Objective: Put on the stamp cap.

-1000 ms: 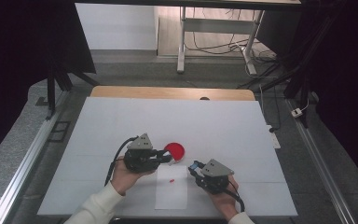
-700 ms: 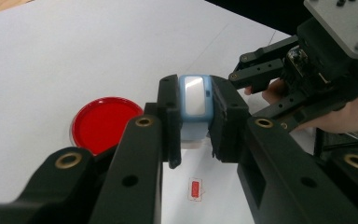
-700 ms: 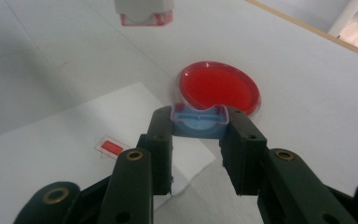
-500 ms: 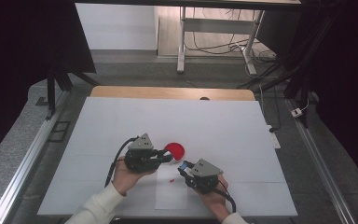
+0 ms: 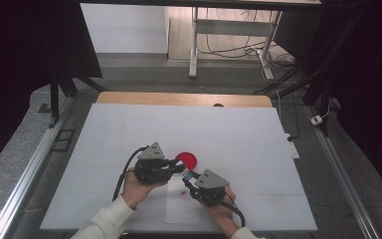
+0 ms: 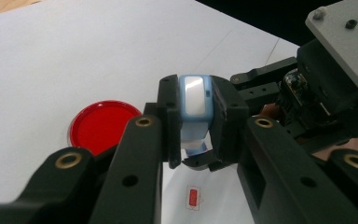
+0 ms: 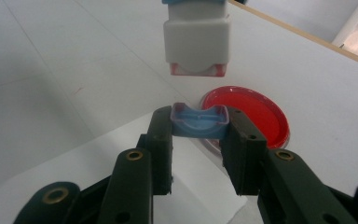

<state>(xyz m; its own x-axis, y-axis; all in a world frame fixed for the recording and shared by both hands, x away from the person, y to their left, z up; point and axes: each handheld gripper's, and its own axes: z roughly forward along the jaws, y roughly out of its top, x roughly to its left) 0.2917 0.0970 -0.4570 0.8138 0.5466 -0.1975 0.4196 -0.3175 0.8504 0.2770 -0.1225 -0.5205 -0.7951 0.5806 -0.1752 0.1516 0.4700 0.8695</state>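
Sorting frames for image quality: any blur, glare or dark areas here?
High view: dark surround, evenly lit table. Left gripper view: near jaws soft, glare on the blue-white stamp. Right gripper view: stamp body cropped at the top, blue cap fairly sharp, red dish glossy.

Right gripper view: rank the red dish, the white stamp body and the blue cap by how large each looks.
1. Red dish, widest.
2. White stamp body, hanging above, cut off by the frame's top.
3. Blue cap, clamped in the right gripper.
Nearness to the camera makes true sizes unsure.

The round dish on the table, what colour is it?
Red. The round dish shows best in the right gripper view.
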